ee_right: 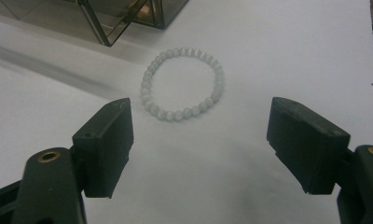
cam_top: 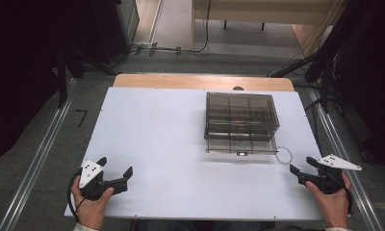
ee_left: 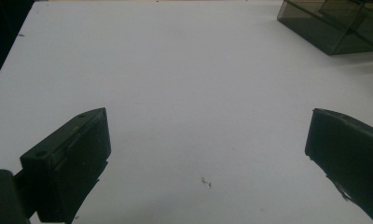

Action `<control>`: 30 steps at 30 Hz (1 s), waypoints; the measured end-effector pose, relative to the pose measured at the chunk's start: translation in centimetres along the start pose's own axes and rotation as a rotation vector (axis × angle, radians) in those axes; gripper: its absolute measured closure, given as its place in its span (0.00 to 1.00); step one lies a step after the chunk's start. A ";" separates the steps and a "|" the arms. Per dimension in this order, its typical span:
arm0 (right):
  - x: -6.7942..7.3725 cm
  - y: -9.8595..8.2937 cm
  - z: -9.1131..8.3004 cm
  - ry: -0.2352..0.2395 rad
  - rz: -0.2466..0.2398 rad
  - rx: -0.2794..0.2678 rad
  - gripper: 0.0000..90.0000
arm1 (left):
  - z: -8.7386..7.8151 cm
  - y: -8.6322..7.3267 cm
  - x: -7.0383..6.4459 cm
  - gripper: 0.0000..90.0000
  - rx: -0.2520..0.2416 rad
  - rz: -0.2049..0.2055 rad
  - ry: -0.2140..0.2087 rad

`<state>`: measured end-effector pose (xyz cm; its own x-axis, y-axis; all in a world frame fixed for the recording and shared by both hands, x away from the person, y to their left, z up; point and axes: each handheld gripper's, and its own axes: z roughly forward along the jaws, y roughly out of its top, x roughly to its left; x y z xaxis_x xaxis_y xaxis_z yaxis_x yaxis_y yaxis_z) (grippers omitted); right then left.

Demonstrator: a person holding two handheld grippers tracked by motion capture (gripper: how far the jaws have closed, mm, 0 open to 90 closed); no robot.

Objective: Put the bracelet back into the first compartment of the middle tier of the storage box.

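Observation:
A smoky transparent box with compartments and drawers [cam_top: 241, 122] stands on the white table [cam_top: 161, 144], right of centre. A pale bead bracelet [ee_right: 182, 84] lies flat on the table just beside the box's near right corner [cam_top: 285, 155]. My right gripper [cam_top: 303, 166] is open at the table's right front edge, a short way from the bracelet, which lies ahead between its jaws [ee_right: 198, 140]. My left gripper [cam_top: 116, 168] is open at the left front, over bare table [ee_left: 208, 144]. The box's corner [ee_left: 334, 23] shows far off in the left gripper view.
The table top ends in a wooden strip [cam_top: 200, 81] at the back. Metal rails [cam_top: 41, 149] run along the floor on both sides. Dark curtains and cables [cam_top: 171, 48] surround the area behind the table.

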<state>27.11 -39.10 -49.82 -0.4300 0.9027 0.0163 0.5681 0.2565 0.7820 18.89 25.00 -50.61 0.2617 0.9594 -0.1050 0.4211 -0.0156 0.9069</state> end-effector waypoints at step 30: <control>-1.2 1.0 1.5 -0.043 0.063 0.021 0.43 | 0.3 0.0 -0.1 0.00 0.009 0.003 -0.005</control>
<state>29.28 -39.38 -50.00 -0.3627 0.9311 0.0381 0.6077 0.2054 0.7671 19.08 24.78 -50.74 0.2674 0.9579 -0.1048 0.4286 -0.0208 0.9033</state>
